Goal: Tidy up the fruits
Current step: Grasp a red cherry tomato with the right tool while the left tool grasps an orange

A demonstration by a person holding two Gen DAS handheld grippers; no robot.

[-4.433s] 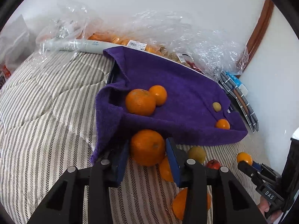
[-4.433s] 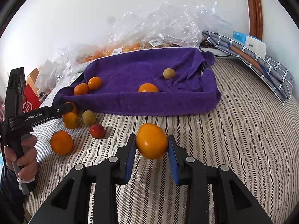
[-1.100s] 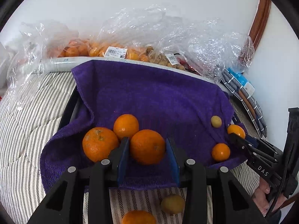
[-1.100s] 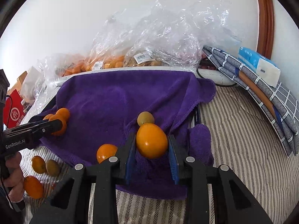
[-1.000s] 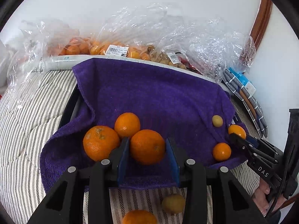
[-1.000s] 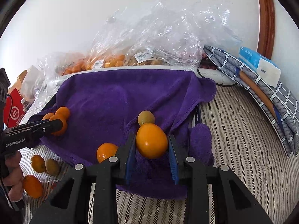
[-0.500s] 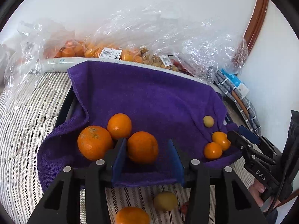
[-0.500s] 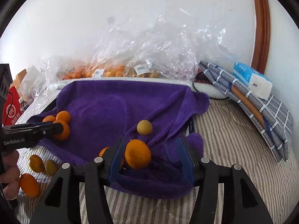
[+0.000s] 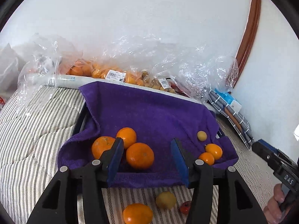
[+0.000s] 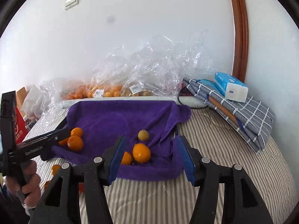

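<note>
The left gripper [image 9: 147,158] has its jaws opening; a big orange [image 9: 140,155] lies on the purple towel [image 9: 149,112] between the blue pads, nearer the left pad, touched by neither. Two more oranges [image 9: 126,137] sit just beyond and left of that pad. Off its right pad lie a small orange pair [image 9: 211,154] and a pale round fruit [image 9: 202,136] near the towel's right edge. Below the jaws, on the striped bedcover [image 9: 37,140], lie an orange [image 9: 137,213], a yellowish fruit [image 9: 165,200] and a small red one [image 9: 185,205].

The right gripper [image 10: 149,155] stands open, empty; a yellow-orange fruit [image 10: 141,153] rests on the towel just ahead between its pads, apart from both. Open towel spreads beyond; bare striped cover lies to its right. Plastic bags [image 10: 145,74] line the wall behind.
</note>
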